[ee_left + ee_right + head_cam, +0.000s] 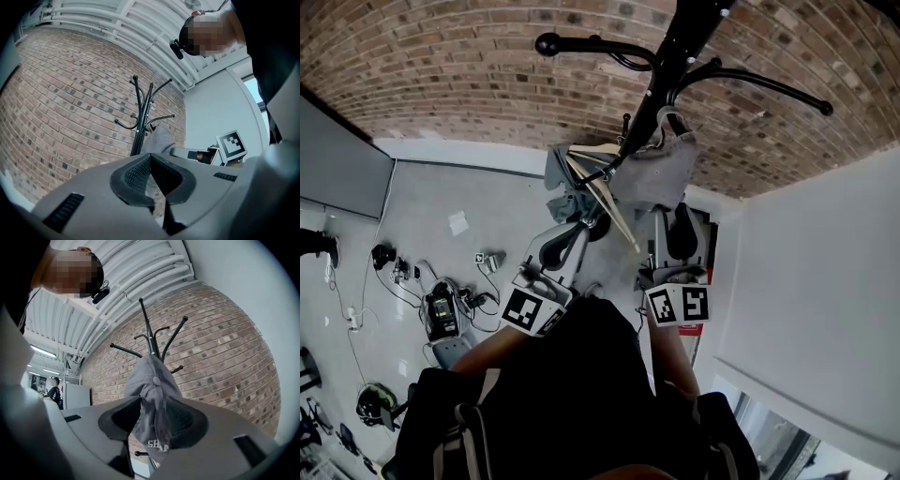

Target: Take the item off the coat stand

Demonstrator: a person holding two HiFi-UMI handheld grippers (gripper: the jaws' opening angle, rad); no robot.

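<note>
Task looks barely begun. The cap (152, 380) still hangs on the stand (149, 329), its crown against the pole just above the right gripper (154, 404). That gripper stands at its widest, 1 pad either side of the cap's lower half, w/ the cloth dangling btw them. Neither pad seems to press it, so there is no grip yet.

The left gripper (150, 157) is beside the right one, off to the cap's left. Its tips are together w/ nothing btw them, and it looks idle. In the head view a wooden hanger (605, 192) w/ grey cloth on it hangs just ahead of the left gripper, close beside the cap. Whether the 2 touch can't be told.

Done so far, by the look of it: approach and line-up only. Left to do, prob. in 3 steps: close the right gripper on the cap, lift it clear of its hook, and carry it away from the stand.
</note>
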